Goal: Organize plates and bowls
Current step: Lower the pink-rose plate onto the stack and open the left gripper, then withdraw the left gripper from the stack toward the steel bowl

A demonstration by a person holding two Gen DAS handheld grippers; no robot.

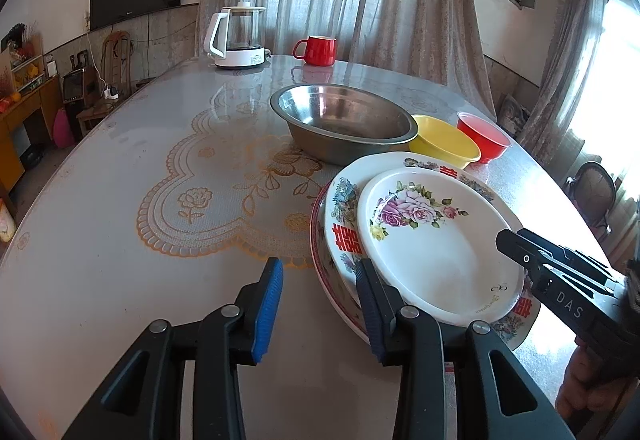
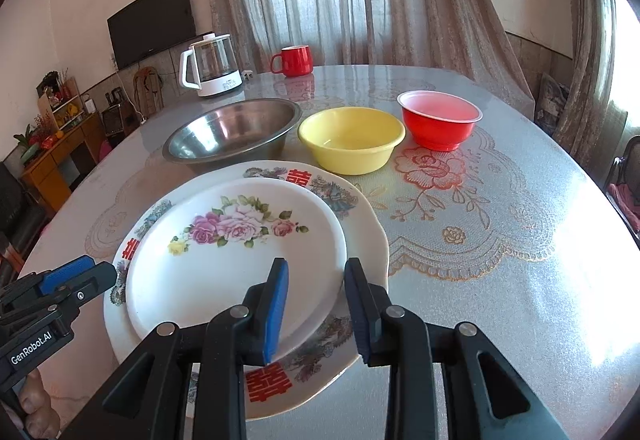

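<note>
Both grippers, left gripper and right gripper, are spread, holding nothing. Your plates sit stacked nearest you; steel bowl, yellow bowl and red bowl still stand unnested beyond them.

"GenRobot.AI" marks the left tool, "DAS" the right tool; red 囍 signs ring the larger plate.
</note>
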